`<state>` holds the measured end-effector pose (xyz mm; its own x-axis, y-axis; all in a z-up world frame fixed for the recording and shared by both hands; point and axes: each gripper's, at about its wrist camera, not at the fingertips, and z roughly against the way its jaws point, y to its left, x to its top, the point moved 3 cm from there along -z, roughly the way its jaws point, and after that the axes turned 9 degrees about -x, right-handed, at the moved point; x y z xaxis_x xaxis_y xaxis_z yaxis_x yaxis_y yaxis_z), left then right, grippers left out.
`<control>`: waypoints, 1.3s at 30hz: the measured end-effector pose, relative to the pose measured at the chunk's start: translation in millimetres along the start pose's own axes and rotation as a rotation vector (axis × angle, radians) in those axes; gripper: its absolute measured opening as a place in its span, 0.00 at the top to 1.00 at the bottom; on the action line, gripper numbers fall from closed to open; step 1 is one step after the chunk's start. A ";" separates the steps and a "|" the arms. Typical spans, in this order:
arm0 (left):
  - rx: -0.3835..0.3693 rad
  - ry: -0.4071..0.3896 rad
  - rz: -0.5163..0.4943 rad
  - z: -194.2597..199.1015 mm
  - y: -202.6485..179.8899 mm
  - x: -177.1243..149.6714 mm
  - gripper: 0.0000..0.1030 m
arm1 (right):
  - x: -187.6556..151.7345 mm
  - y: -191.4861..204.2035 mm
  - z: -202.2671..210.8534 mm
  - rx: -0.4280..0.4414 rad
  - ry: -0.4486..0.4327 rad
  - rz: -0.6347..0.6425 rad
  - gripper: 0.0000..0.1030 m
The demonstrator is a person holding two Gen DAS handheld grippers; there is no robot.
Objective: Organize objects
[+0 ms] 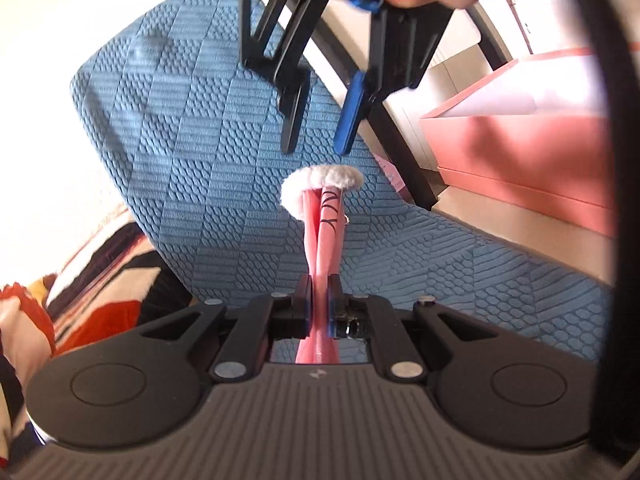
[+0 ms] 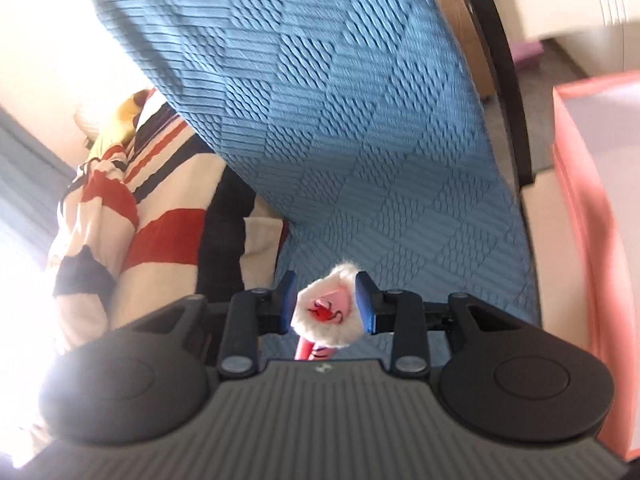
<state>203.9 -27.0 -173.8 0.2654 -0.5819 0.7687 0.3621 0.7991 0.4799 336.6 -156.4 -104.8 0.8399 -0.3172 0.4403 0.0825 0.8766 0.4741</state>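
- Two grippers, one sock: the left gripper (image 1: 319,306) is clamped shut on the pink sock (image 1: 323,236) low down, and the fluffy white cuff (image 1: 320,186) sticks out past its fingertips, in the air over the blue mat (image 1: 192,152).
- Right gripper (image 2: 326,304) comes at the cuff (image 2: 334,312) from above. In its own view the blue pads (image 2: 366,304) sit on either side of the fluff, jaws partly open. The right pad looks like it's touching the fur and the left one has a gap, so not a real grip yet.
- In the left view the right gripper (image 1: 320,136) seems to hang just above the cuff, so the depth is hard to call. Probably needs to come down a bit more so the pads bite fabric, not only fuzz.
- Best bet is to keep the left grip firm and still until the right one has fully closed, otherwise the sock just flops.
- Centre the cuff between the pads first, since it's sitting closer to the right one.
- Pink box (image 1: 520,152) sits off the mat's right edge, likely where the sock ends up.
- Striped cloth (image 2: 132,208) at the left edge is out of the way.
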 end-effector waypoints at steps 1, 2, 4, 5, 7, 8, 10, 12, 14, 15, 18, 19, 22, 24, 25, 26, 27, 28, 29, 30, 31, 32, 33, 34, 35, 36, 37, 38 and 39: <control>0.003 -0.005 -0.007 0.8 -1.0 0.5 0.91 | 0.4 -1.6 -3.7 0.003 0.028 -0.017 0.70; 0.007 -0.009 -0.014 1.4 -1.9 1.0 0.91 | -1.8 -3.5 -6.4 0.004 0.053 -0.033 0.73; 0.004 -0.008 -0.027 1.1 -3.1 0.8 0.91 | -1.3 -8.1 -10.6 0.001 0.089 -0.067 0.74; 0.004 -0.008 -0.040 0.7 -4.7 0.2 0.91 | -1.9 -11.7 -10.8 0.011 0.102 -0.095 0.74; 0.002 -0.010 -0.060 1.4 -7.7 -0.1 0.91 | -0.6 -20.1 -13.6 0.029 0.134 -0.159 0.73; 0.004 -0.015 -0.067 2.7 -9.1 0.3 0.91 | -0.9 -24.6 -15.2 0.035 0.153 -0.189 0.73; 0.000 -0.026 -0.088 2.7 -10.0 0.7 0.91 | -2.3 -32.2 -19.4 0.047 0.193 -0.224 0.73; -0.009 -0.036 -0.117 3.6 -15.1 0.2 0.92 | -5.0 -36.1 -24.8 0.042 0.229 -0.224 0.72; -0.020 -0.040 -0.129 4.2 -18.1 0.4 0.92 | -7.4 -40.4 -28.7 0.044 0.245 -0.235 0.72; -0.020 -0.043 -0.134 5.8 -20.8 -0.2 0.92 | -7.6 -42.4 -29.6 0.045 0.245 -0.242 0.73; -0.018 -0.047 -0.137 6.8 -22.7 -0.2 0.92 | -9.9 -38.9 -28.6 0.053 0.225 -0.206 0.75; -0.018 -0.047 -0.136 6.6 -22.6 -0.1 0.92 | -9.3 -36.4 -27.4 0.051 0.210 -0.188 0.79; -0.001 -0.048 -0.136 7.1 -21.6 1.1 0.90 | -7.7 -28.2 -20.9 0.055 0.160 -0.134 0.81; 0.004 -0.037 -0.112 4.3 -17.5 0.2 0.86 | -9.7 -22.0 -16.6 0.057 0.131 -0.110 0.82; 0.001 -0.022 -0.085 1.2 -14.0 -0.1 0.84 | -10.8 -20.8 -14.4 0.058 0.118 -0.106 0.82; -0.003 -0.004 -0.052 -2.5 -9.7 -0.9 0.82 | -12.3 -18.8 -12.0 0.059 0.102 -0.102 0.83; -0.008 0.009 -0.015 -5.6 -4.1 -2.2 0.77 | -14.2 -16.2 -9.2 0.054 0.084 -0.091 0.83; -0.018 0.025 0.028 -8.2 1.8 -3.0 0.74 | -16.4 -13.5 -6.4 0.046 0.066 -0.080 0.83; -0.024 0.037 0.068 -10.3 7.5 -3.9 0.67 | -19.0 -10.7 -4.1 0.048 0.053 -0.076 0.83; -0.025 0.045 0.103 -11.9 12.6 -4.4 0.64 | -21.6 -8.7 -2.3 0.054 0.047 -0.077 0.83; -0.015 0.048 0.118 -12.9 16.0 -5.3 0.63 | -23.8 -6.8 -0.3 0.055 0.037 -0.076 0.84; 0.001 0.051 0.123 -13.6 18.0 -5.6 0.60 | -25.9 -4.1 1.8 0.050 0.023 -0.064 0.84; 0.010 0.054 0.125 -13.9 18.7 -6.1 0.57 | -28.1 -1.2 3.3 0.048 0.014 -0.051 0.84; 0.008 0.056 0.124 -14.5 19.0 -6.0 0.57 | -30.2 1.0 4.3 0.043 0.007 -0.046 0.84; 0.008 0.057 0.118 -15.0 18.4 -6.0 0.55 | -32.2 1.3 5.4 0.044 0.002 -0.046 0.84; 0.014 0.054 0.106 -14.7 16.9 -5.9 0.53 | -33.7 2.3 6.0 0.049 0.000 -0.046 0.84; 0.024 0.049 0.091 -14.2 15.5 -5.7 0.52 | -34.8 2.9 7.2 0.045 -0.006 -0.045 0.84; 0.031 0.042 0.080 -14.6 14.4 -5.1 0.50 | -36.2 3.3 9.1 0.043 -0.016 -0.042 0.84; 0.039 0.037 0.076 -14.4 14.2 -4.6 0.47 | -37.1 3.3 10.7 0.047 -0.020 -0.044 0.84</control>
<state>220.6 -15.1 -176.6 0.3239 -0.5242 0.7876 0.3048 0.8459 0.4377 299.9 -145.6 -111.4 0.8252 -0.3624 0.4332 0.0931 0.8438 0.5285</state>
